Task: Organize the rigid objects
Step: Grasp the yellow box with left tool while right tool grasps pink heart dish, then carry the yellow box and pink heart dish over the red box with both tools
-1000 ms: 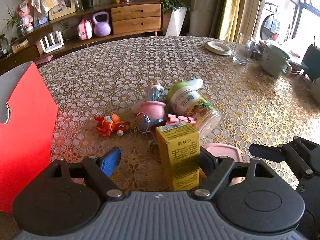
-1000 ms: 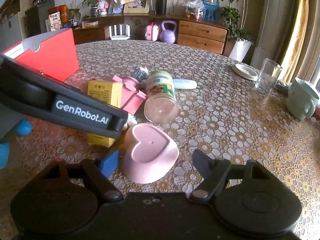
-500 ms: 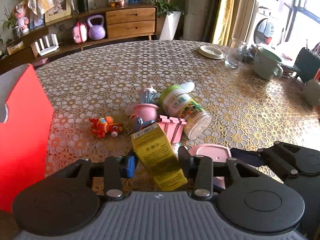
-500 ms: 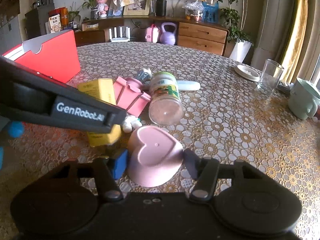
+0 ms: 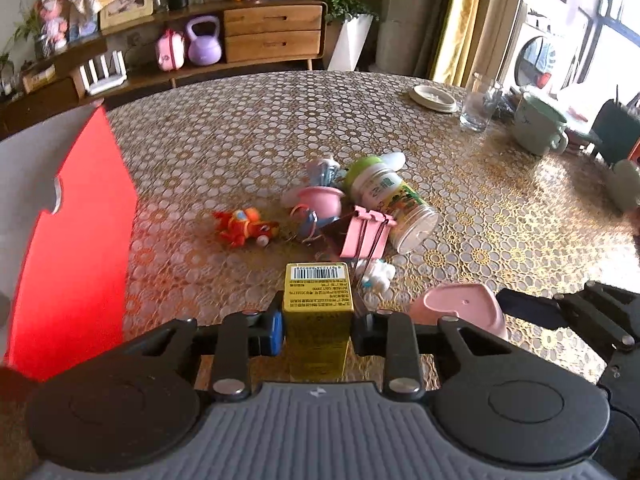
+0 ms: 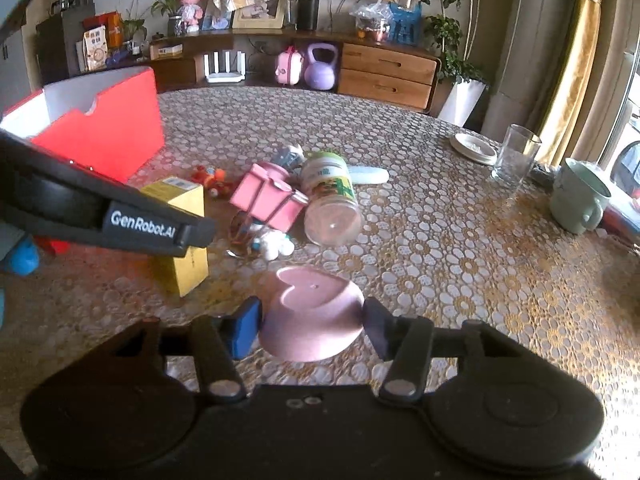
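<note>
Left gripper (image 5: 317, 327) jaws just closed, clamped on upright yellow box (image 5: 318, 300). Right gripper (image 6: 312, 326) jaws just closed, clamped on upside-down pink heart bowl (image 6: 310, 314), right of box. Red bin (image 5: 76, 240) far left on table (image 5: 240, 140).

Left gripper (image 5: 318, 330): jaws just closed, clamping upright yellow box (image 5: 318, 304). Beyond box: pink binder clips (image 5: 366, 232), toppled jar (image 5: 390, 200), orange toy (image 5: 244, 228). Right of box: pink heart-shaped dish (image 5: 464, 308).

Ahead of me a low wooden sideboard (image 5: 272, 36) with two drawers lines the far wall, a potted plant (image 5: 352, 36) beside it; yellow curtains (image 5: 460, 20) frame bright windows on my right.
</note>
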Tool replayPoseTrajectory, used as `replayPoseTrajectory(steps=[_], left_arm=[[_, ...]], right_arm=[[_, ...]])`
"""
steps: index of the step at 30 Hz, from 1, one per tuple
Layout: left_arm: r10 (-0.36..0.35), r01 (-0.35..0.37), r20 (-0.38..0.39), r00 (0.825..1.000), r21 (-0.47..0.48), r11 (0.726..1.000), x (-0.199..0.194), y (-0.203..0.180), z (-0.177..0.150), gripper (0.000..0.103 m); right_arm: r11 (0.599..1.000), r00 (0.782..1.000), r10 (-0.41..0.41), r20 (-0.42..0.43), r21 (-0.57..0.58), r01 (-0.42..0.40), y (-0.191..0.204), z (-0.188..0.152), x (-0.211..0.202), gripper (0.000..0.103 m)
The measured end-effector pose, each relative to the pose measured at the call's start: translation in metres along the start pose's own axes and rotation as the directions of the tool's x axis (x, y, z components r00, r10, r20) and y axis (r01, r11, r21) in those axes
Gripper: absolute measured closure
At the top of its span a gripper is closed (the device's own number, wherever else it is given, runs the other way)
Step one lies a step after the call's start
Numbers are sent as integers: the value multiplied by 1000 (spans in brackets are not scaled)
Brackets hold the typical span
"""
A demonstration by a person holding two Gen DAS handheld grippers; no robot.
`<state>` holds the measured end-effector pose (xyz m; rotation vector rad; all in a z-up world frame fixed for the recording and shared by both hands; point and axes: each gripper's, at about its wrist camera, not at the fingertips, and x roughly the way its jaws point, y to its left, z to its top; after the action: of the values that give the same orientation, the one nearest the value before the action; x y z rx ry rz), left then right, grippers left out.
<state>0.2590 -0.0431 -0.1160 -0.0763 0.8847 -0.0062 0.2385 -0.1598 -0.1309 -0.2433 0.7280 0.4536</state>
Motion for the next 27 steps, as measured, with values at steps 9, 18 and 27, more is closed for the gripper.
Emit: replayPoseTrajectory(steps=[9, 18, 27], left_arm=[[-16, 16, 5, 1000, 8, 1000, -43, 24, -14, 73], [-30, 30, 31, 999, -15, 999, -79, 50, -25, 73], [-33, 34, 42, 999, -11, 999, -95, 69, -33, 73]], right_arm=[[1000, 1000, 0, 14, -24, 0, 22, -1, -36, 60], [1000, 1000, -5, -1, 22, 5, 21, 5, -49, 85], [1000, 1000, 9, -26, 25, -9, 12, 6, -50, 84]])
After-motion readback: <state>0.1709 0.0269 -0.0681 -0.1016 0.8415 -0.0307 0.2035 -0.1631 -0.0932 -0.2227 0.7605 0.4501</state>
